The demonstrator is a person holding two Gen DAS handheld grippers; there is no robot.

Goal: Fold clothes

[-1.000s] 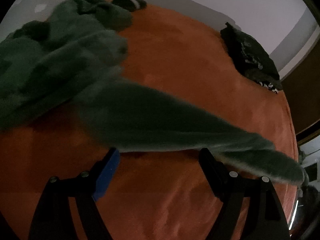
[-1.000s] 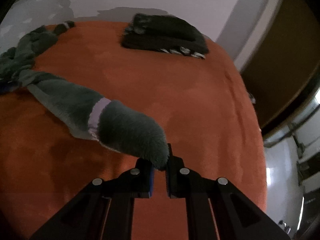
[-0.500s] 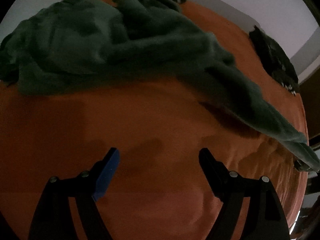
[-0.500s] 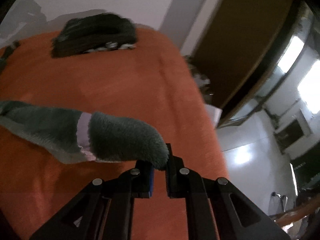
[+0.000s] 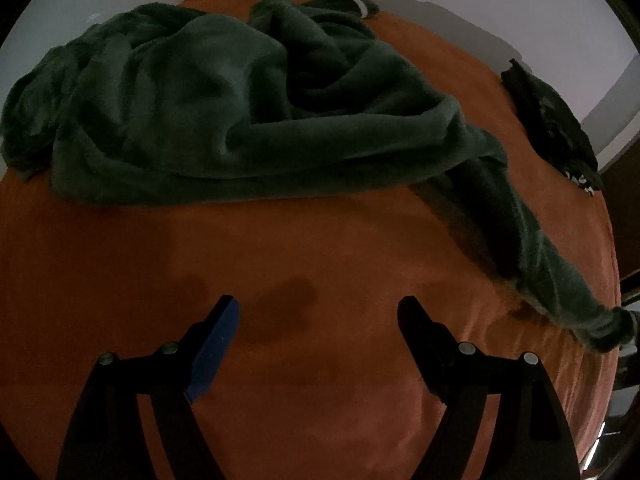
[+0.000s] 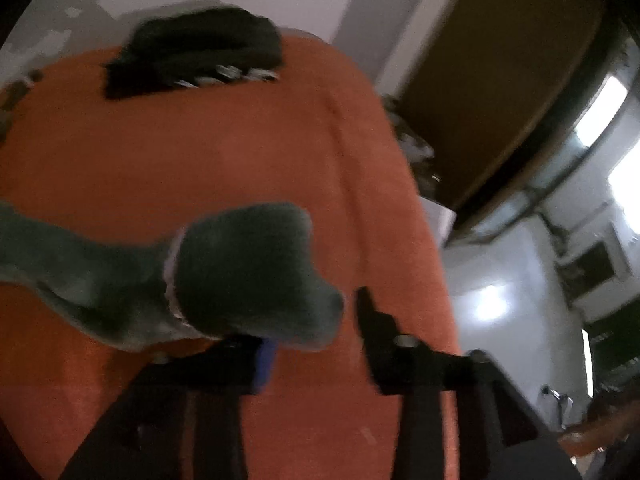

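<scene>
Now the green fleece garment (image 5: 224, 112) lies rumpled across the upper half of the left view on the orange bed (image 5: 320, 360), its sleeve (image 6: 224, 276) trailing lower right. Right claw (image 6: 316, 332) gapes beside the cuff; left claw (image 5: 318, 316) stands wide, empty. Smooth the body flat before folding.

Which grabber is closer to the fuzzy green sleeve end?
Right. The right gripper is open right at the fuzzy green sleeve cuff. The left gripper hangs open over bare orange blanket, well away.
</scene>
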